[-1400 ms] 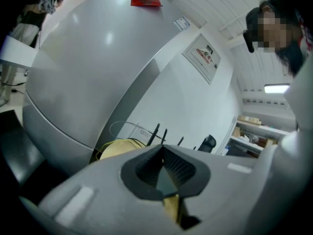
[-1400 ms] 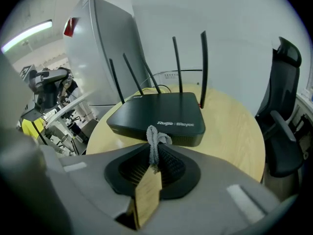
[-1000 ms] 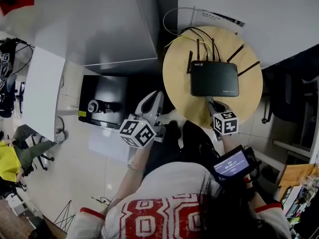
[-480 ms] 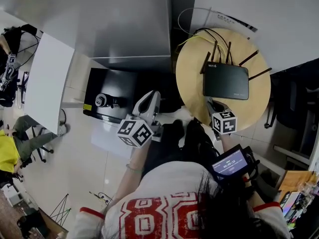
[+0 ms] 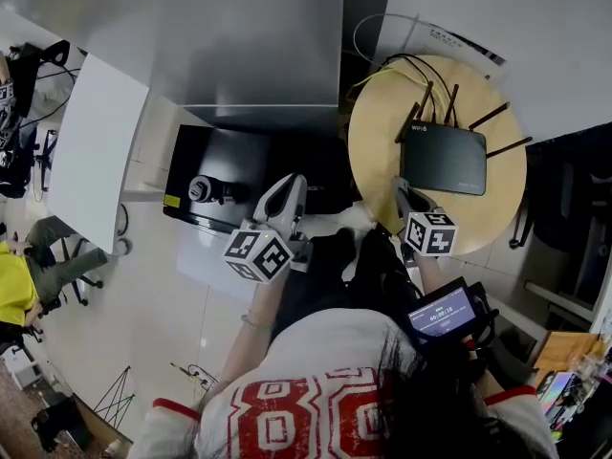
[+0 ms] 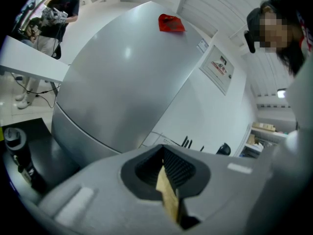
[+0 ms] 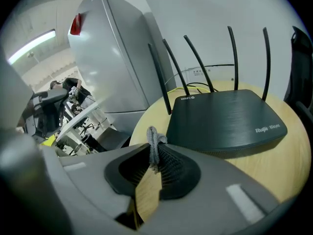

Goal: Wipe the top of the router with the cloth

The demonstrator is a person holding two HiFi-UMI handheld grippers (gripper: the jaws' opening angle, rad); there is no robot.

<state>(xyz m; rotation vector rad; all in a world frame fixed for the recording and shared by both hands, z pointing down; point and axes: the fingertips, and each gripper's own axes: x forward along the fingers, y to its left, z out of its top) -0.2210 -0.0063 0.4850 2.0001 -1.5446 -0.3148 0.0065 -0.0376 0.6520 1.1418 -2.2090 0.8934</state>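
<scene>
Two grippers show in the head view, both low in the picture in front of the person. The right gripper reaches over the near edge of a round wooden table, its tips just short of the front edge of the black router. The router lies flat near the middle of the table, its aerials standing up along the far edge and cables trailing behind. The left gripper is well apart from the table, held over the floor beside a black case, with a large grey cabinet beyond it.

Seen from the left gripper view, the left gripper has its jaws pressed together with nothing between them. It looks toward the grey cabinet, which has a small red thing on top.

Seen from the right gripper view, the right gripper is clamped narrow on a grey cloth, a folded bit of which sticks up past the tips. The cloth sits just beside the near left corner of the router; whether they touch cannot be told. Five aerials rise behind the router's top, and bare table shows in front of it.
</scene>
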